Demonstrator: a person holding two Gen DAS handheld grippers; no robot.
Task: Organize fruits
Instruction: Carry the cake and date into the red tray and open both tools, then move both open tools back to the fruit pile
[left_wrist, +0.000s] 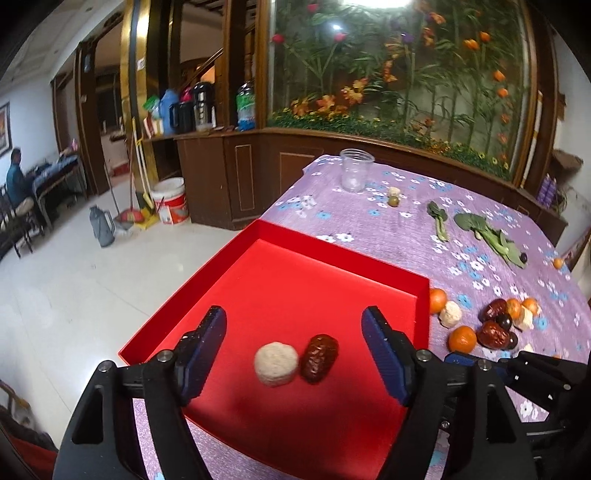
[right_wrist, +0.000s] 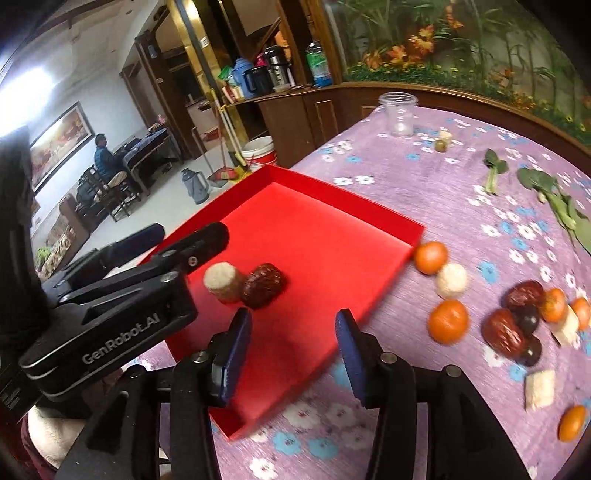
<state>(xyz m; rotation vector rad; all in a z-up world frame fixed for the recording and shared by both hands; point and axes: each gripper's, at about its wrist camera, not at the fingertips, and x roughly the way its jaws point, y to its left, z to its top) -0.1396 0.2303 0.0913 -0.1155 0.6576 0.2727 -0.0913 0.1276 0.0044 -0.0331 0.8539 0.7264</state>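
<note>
Fruit mostly waits on the bench (right_wrist: 424, 192): only a date (left_wrist: 318, 358) and pale puck (left_wrist: 276, 363) sit in the tray (left_wrist: 332, 240). Left tool (left_wrist: 293, 350) and right tool (right_wrist: 293, 354) gape apart (both empty).

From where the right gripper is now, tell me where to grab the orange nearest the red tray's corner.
Grip the orange across its round middle, coming from above. It touches the tray wall on one side and a pale ball on the other, so set the fingers on the two free sides, across that line.
</note>
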